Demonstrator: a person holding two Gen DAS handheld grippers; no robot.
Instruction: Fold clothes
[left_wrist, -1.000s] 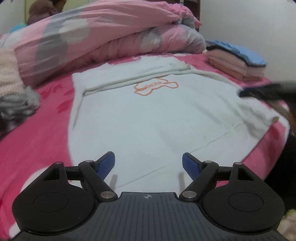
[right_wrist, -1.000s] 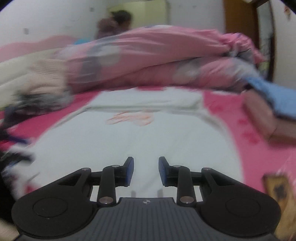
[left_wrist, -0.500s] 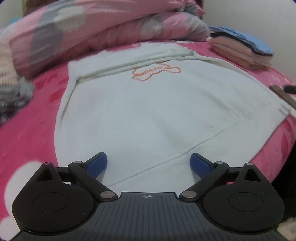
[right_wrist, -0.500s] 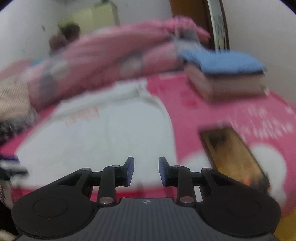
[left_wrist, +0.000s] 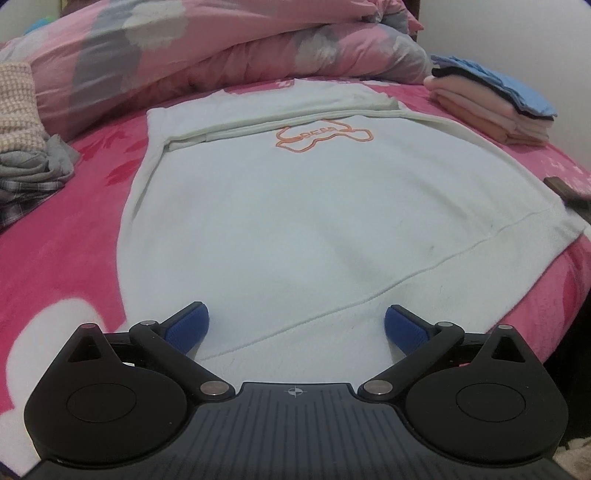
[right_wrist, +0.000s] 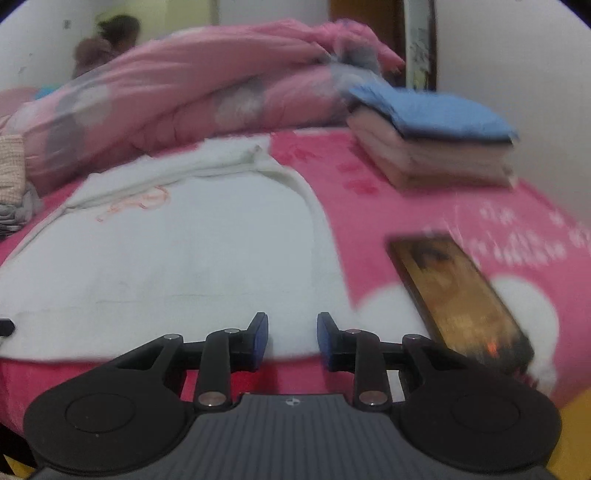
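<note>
A white sweatshirt (left_wrist: 295, 206) with an orange outline print (left_wrist: 325, 138) lies flat on the pink bed blanket (left_wrist: 55, 229), its sleeves folded across the top. My left gripper (left_wrist: 297, 314) hovers over the shirt's near hem; its jaws are opening wide, with only flat cloth under them and nothing gripped. In the right wrist view the same sweatshirt (right_wrist: 166, 251) fills the left half. My right gripper (right_wrist: 292, 325) sits at the shirt's near right corner by the bed edge, its blue pads a small gap apart and pressing on nothing.
A folded stack (left_wrist: 491, 110) of pink and blue clothes (right_wrist: 432, 144) rests at the back right. A phone (right_wrist: 458, 295) lies on the blanket right of the shirt. A pink quilt (left_wrist: 221, 55) is heaped behind. Unfolded garments (left_wrist: 26, 147) sit at the left.
The left gripper's jaws have spread wider and it sits a little closer to the hem. The right gripper has swung rightward to the shirt's right corner, bringing the phone into view.
</note>
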